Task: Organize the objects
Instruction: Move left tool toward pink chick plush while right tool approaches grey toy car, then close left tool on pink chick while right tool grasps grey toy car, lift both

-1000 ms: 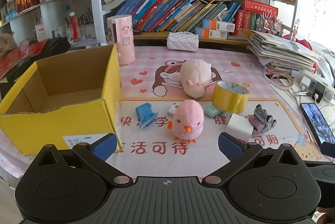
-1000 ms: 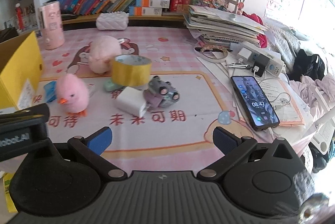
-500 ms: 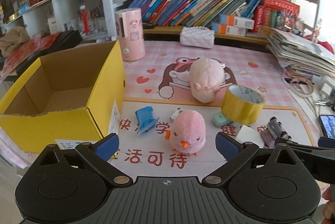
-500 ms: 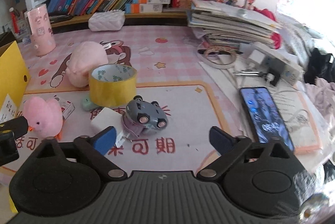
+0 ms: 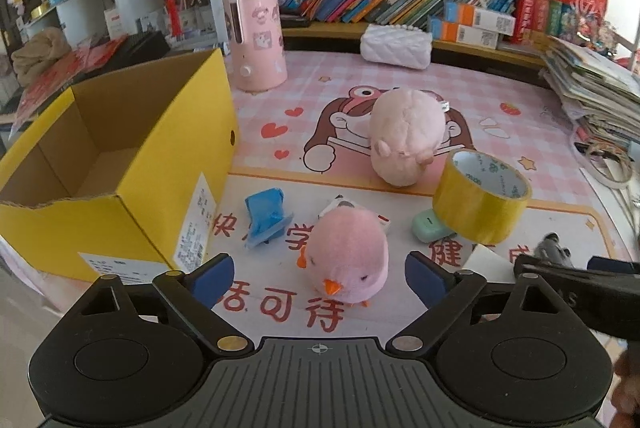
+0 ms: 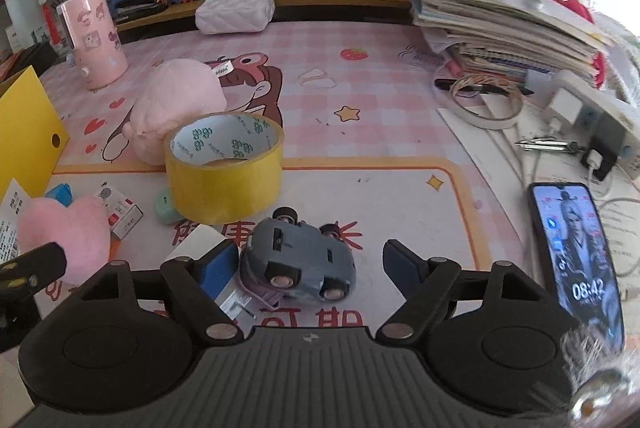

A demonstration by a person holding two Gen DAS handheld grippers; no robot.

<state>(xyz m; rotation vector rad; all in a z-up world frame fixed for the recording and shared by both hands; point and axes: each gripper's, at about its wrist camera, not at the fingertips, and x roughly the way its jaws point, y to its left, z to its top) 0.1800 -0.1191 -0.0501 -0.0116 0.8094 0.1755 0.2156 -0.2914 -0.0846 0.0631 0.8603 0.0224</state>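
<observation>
My left claw (image 5: 319, 278) gapes around the fuzzy pink plush chick (image 5: 347, 253) near the tabletop's front edge: soft, light, best squeezed across its round sides. My right claw (image 6: 308, 264), also spread, brackets the overturned grey plastic toy car (image 6: 298, 260): rigid, slick; grip its flanks.

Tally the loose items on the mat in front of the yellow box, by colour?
Pink: 2, chick plush, round plush
Yellow: 1, tape roll
Blue: 1, folded piece
Green: 1, mint case
Grey: 1, toy car
White: 1, block
Total: 7
</observation>
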